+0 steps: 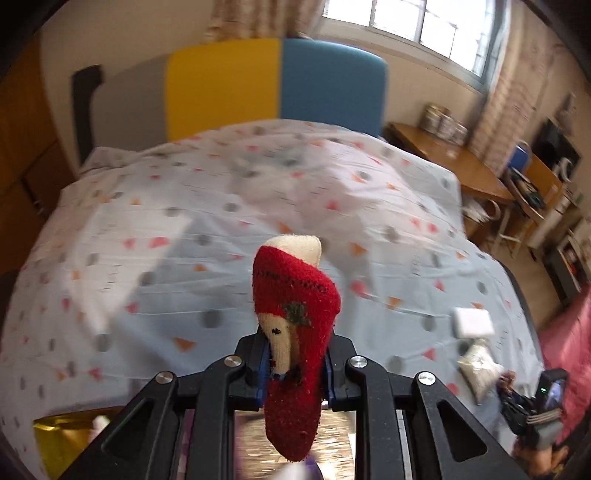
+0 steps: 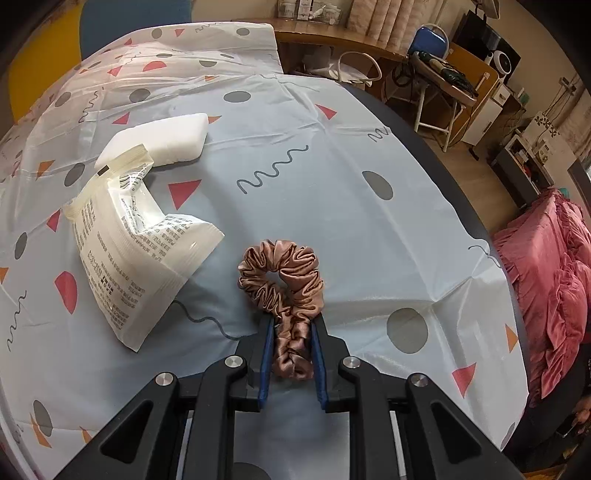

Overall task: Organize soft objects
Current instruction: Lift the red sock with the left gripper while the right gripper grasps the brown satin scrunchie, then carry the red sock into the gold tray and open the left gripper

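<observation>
Daylight pours in from the window (image 1: 417, 29) at the top of the left wrist view, blown out to near white, and leaves the room evenly bright with only soft shadows. That view is smeared by motion blur across the bedspread (image 1: 166, 229) and the background, while the red sock (image 1: 295, 314) close to the lens stays fairly crisp. The right wrist view is sharp, with a mild sheen on the plastic sheet (image 2: 332, 147); both views bow strongly and darken to black at the corners.
</observation>
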`<state>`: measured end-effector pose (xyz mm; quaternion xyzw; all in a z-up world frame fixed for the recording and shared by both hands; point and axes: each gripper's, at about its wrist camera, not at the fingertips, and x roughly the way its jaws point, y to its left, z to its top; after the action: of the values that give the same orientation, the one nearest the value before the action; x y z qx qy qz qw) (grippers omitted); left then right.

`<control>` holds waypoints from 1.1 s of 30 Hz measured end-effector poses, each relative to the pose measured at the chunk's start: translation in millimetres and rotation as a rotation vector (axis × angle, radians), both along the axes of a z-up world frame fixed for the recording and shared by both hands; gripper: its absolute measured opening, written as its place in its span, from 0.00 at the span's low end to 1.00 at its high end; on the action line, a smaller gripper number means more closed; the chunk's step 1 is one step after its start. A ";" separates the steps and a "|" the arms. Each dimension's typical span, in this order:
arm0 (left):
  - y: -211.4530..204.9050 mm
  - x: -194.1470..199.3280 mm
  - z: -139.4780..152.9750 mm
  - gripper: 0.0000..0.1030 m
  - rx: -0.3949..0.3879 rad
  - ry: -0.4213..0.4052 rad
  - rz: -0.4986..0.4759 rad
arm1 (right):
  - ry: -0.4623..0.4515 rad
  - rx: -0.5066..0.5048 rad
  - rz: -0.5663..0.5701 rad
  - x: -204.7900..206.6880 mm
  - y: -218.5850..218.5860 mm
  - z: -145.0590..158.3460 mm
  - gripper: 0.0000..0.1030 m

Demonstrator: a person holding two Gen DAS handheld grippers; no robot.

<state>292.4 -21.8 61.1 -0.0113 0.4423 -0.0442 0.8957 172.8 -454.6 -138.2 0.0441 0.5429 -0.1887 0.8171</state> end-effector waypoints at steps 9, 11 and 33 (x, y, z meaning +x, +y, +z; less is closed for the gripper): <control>154.4 -90.4 -11.1 0.22 -0.060 -0.046 0.156 | 0.008 -0.059 0.029 -2.9 12.1 1.0 0.18; 181.0 -118.0 -21.8 0.22 -0.083 -0.040 0.191 | 0.006 -0.062 0.029 -4.5 14.3 1.5 0.18; 289.4 -308.3 -148.3 0.24 -0.174 0.135 0.443 | 0.056 -0.110 -0.031 -7.5 30.8 10.4 0.14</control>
<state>-15.9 267.6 -87.2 -0.1882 0.4824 0.1164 0.8475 165.3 -423.8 -127.8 0.0024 0.5537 -0.2321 0.7997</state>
